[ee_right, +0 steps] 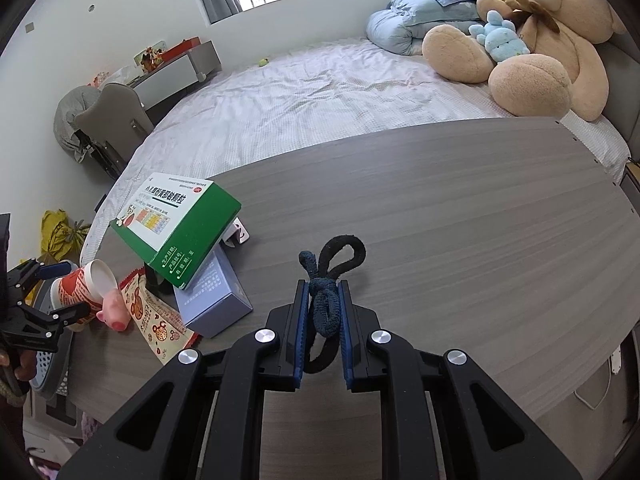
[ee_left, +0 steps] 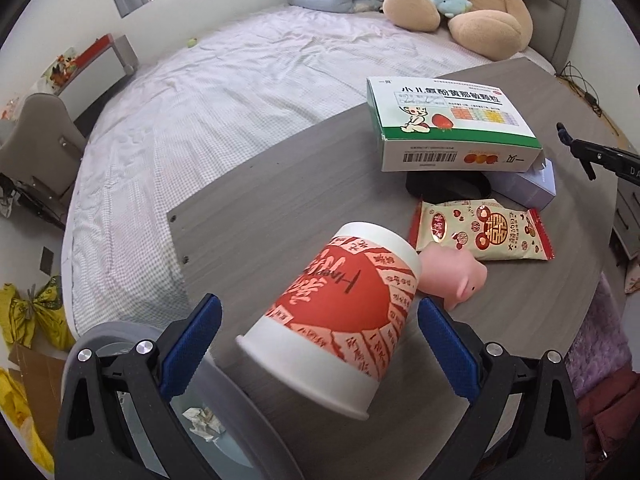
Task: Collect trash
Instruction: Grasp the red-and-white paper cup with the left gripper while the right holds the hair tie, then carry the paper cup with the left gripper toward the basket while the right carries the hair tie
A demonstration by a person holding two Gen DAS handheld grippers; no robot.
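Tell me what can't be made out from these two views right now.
- Black object, left wrist view: mostly hidden under the green box.
- Bin contents, left wrist view: blocked by the left claw and paper cup.
- Cup's grip: pads look apart from it; contact unclear.
- Dark cord: lower end hidden in the right claw.

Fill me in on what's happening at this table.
A person is clearing trash. The left hand-held gripper is open around a red-and-white paper cup lying tilted at the grey wooden table's edge. The right hand-held gripper is shut on a dark knotted fabric band.
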